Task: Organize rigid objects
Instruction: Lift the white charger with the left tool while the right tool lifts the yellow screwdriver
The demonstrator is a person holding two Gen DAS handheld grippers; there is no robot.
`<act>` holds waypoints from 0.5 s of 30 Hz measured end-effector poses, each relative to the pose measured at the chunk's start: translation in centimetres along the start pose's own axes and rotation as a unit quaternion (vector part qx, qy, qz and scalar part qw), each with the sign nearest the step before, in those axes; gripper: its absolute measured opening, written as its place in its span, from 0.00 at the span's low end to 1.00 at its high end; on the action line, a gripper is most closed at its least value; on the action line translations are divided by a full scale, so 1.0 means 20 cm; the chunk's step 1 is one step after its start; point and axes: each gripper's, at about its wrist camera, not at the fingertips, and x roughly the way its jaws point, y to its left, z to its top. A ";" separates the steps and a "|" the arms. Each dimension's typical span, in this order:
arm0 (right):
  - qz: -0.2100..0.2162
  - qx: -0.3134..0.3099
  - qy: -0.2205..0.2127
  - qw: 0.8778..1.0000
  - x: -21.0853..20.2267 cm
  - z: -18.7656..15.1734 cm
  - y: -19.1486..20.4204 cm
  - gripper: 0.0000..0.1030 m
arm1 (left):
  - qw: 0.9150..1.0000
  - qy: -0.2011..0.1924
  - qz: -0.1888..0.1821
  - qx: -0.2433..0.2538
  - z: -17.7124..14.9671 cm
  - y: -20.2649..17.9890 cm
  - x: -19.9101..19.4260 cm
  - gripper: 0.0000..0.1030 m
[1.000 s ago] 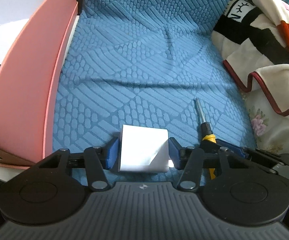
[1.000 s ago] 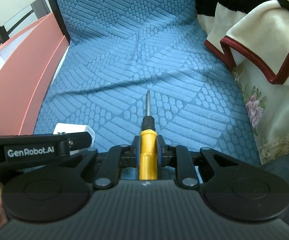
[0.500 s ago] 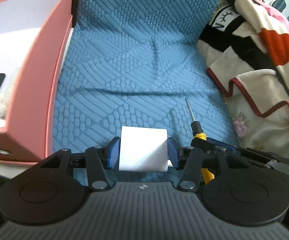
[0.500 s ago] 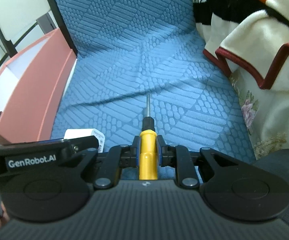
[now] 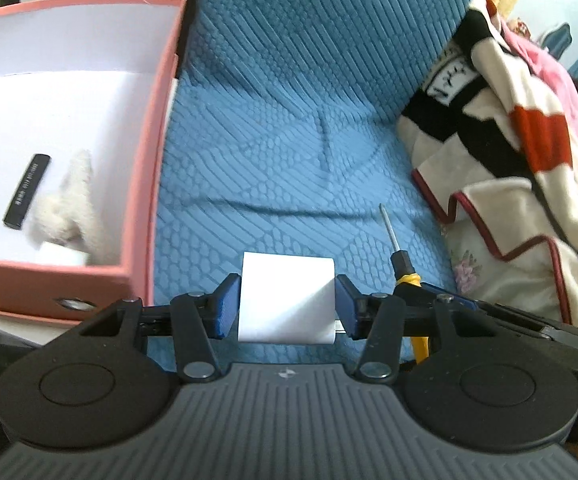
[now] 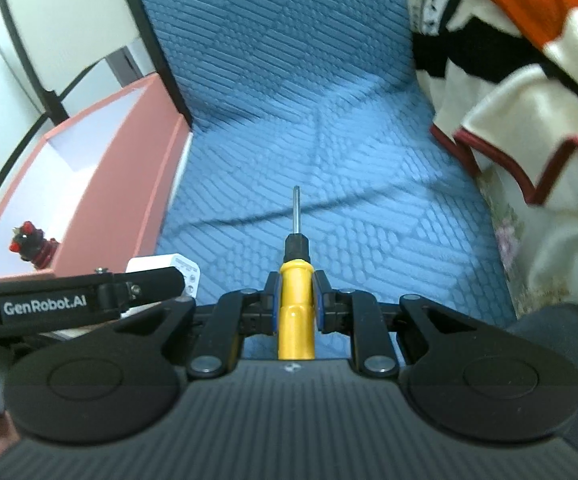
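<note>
Beside the pink box [image 5: 141, 184], the left tool [image 5: 287, 304] is clamping a white block [image 5: 285, 296] and the right tool [image 6: 296, 300] is clamping a yellow screwdriver [image 6: 296, 304]. Both are hanging over the blue cushion [image 5: 273, 152], not yet boxed; a black bar [image 5: 27, 190] and, seemingly, a plush toy [image 5: 69, 200] are already lying inside.

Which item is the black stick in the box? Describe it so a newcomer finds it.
Start at the pink box left of the blue cushion. On its white floor lies a slim black bar with small pale lettering, beside a fluffy white toy. It is the only flat, dark, straight thing there; its neighbours are furry or red.
</note>
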 end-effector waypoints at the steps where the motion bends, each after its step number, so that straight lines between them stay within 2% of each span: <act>1: 0.001 -0.003 -0.002 1.000 -0.01 0.02 0.02 0.19 | 1.000 -0.003 -0.003 -0.005 0.02 0.02 -0.02 0.55; 8: 0.024 -0.030 -0.031 0.999 -0.08 0.21 0.19 0.19 | 0.999 -0.037 0.007 -0.009 0.20 0.14 -0.18 0.55; 15: 0.058 -0.060 -0.077 0.993 -0.18 0.42 0.42 0.19 | 0.995 -0.092 0.003 -0.027 0.42 0.27 -0.42 0.55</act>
